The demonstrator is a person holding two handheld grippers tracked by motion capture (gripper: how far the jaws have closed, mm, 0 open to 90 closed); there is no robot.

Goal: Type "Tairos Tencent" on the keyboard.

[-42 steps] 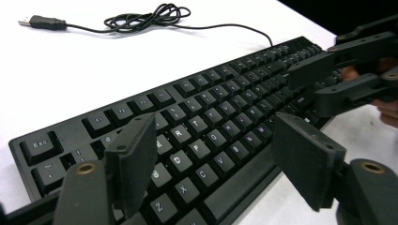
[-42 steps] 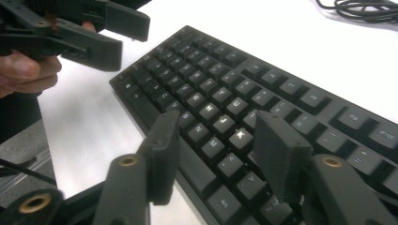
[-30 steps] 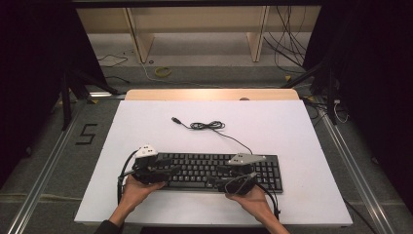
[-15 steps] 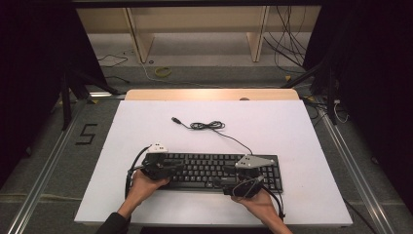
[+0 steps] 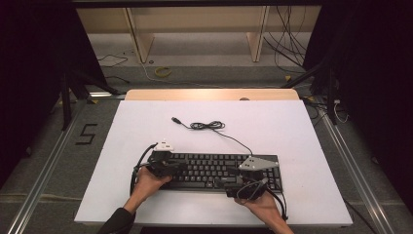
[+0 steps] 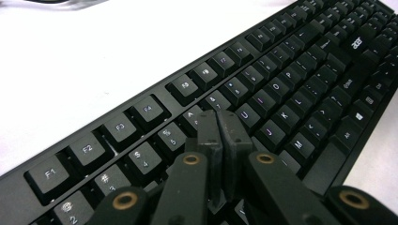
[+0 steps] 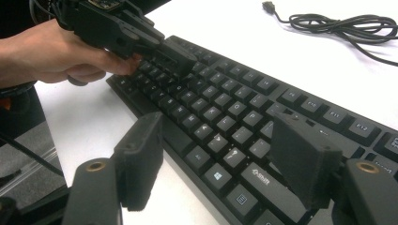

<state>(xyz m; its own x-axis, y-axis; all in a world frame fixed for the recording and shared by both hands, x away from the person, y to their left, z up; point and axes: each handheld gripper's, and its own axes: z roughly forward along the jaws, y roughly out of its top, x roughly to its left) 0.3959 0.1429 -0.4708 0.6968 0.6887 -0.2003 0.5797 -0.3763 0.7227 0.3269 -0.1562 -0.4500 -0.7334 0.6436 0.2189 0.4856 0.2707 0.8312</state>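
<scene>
Black keyboard (image 5: 214, 170) on white table (image 5: 272, 126), left claw (image 6: 219, 133) closed, right claw (image 7: 225, 154) spread

A recording lab: white table (image 5: 272, 122) on a dark floor, black curtains (image 5: 29, 73), floor rails (image 5: 44, 170), loose cables (image 5: 287, 44).

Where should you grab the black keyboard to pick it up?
Probably by its two short ends. The keyboard lies flat on the white table and is long and thin, so one gripper could come in level from each side, fingers closing above and below the edge. Its cable trails off the far side, so lift gently.
</scene>
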